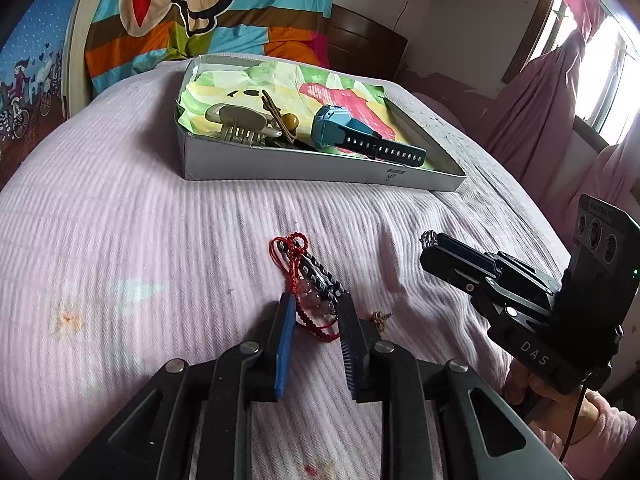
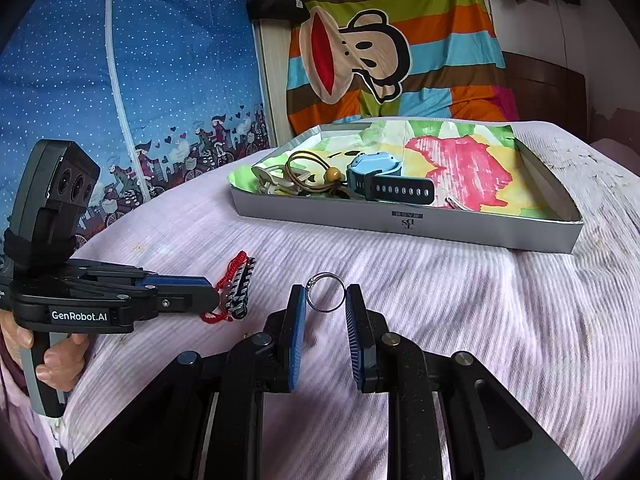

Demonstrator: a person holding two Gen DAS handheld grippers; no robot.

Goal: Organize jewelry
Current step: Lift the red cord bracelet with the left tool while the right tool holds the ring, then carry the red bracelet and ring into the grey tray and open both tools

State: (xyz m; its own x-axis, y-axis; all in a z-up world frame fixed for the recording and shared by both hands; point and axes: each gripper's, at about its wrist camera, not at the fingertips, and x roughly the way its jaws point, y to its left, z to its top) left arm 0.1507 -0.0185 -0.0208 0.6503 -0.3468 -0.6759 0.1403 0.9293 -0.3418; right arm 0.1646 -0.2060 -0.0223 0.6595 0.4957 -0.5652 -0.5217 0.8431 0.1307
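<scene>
The right claw [image 2: 325, 300] has a silver ring [image 2: 326, 292] pinched upright between its two blue-padded fingertips, narrowed just to the ring's width and held above the pink ribbed bed cover [image 2: 460, 320]. From the left wrist view the same claw [image 1: 430, 240] shows from the side, the ring [image 1: 428, 237] glinting at its tip.

The left claw [image 1: 316, 312] is down at the bed, its jaws part open and set on either side of a red corded bracelet [image 1: 308, 296] with pale pink beads. This bracelet lies tangled with a dark beaded bracelet [image 1: 320, 274]. Whether the pads actually press on the cord, I cannot tell. From the right wrist view that claw [image 2: 208, 294] reaches in from the left, with the red bracelet [image 2: 224, 296] and the dark one [image 2: 244, 288] at its tip.

Near the bed's far edge sits a shallow grey box [image 1: 320, 168] lined with bright painted paper. In it lie a blue watch [image 1: 360, 138] with a black strap, a beige hair claw clip [image 1: 236, 120] and a brown hair tie [image 1: 286, 122] with a wooden bead. The box [image 2: 400, 224] is well apart from both claws.

A small brownish trinket [image 1: 380, 318] rests on the bed cover [image 1: 140, 220] just beside the left claw's right finger.
</scene>
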